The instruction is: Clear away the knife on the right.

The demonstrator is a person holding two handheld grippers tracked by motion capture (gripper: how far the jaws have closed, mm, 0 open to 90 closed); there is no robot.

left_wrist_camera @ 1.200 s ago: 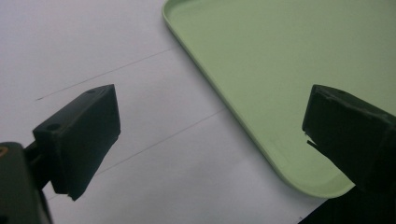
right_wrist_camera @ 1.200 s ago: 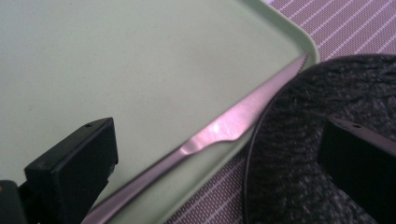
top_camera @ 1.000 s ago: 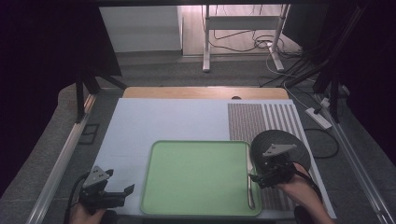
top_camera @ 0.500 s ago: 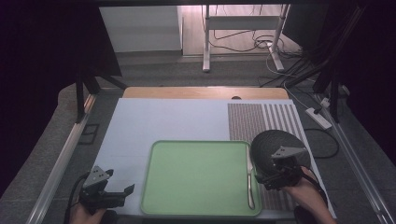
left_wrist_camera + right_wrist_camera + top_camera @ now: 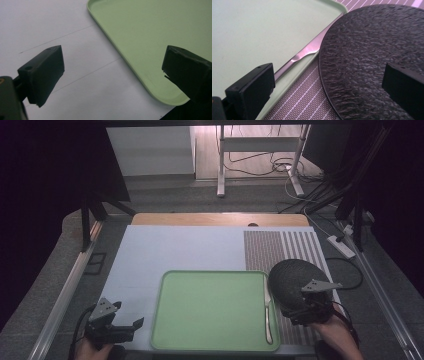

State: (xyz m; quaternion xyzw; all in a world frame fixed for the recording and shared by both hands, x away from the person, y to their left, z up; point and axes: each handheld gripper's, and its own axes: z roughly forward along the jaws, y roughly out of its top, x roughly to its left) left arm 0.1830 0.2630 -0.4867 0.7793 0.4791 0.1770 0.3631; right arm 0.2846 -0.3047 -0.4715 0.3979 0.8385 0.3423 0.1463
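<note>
Presently, a green tray [image 5: 210, 310] lies flat on the desk [image 5: 175, 245], on a pale blue mat [image 5: 170, 255], and serves as the reference for all positions below.

Inside the tray, along its right wall, lies a metal knife [image 5: 268, 312], lengthwise and close against the rim. In the right tool view the knife [image 5: 299, 56] rests in the tray's [image 5: 262, 30] inner edge channel. The rest of the tray floor is bare.

Just right of the tray sits a dark textured round plate [image 5: 295, 282], on a striped placemat [image 5: 280, 247]. In the right tool view the plate [image 5: 372, 57] rim overlaps the tray's right edge and part of the knife; whether it touches them cannot be determined. The striped placemat [image 5: 307, 100] shows between tray and plate.

The right tool [image 5: 300, 312] is positioned right of the tray, over the near part of the plate, held by a hand [image 5: 335, 335]. Its jaws stand wide apart, released, grasping nothing; one jaw sits over the tray rim, the other over the plate.

The left tool [image 5: 132, 326] is positioned at the tray's near left corner, held by a hand [image 5: 90, 347]. Its jaws are likewise spread and released, one over the mat [image 5: 62, 37], the other over the tray [image 5: 140, 37] corner.
</note>
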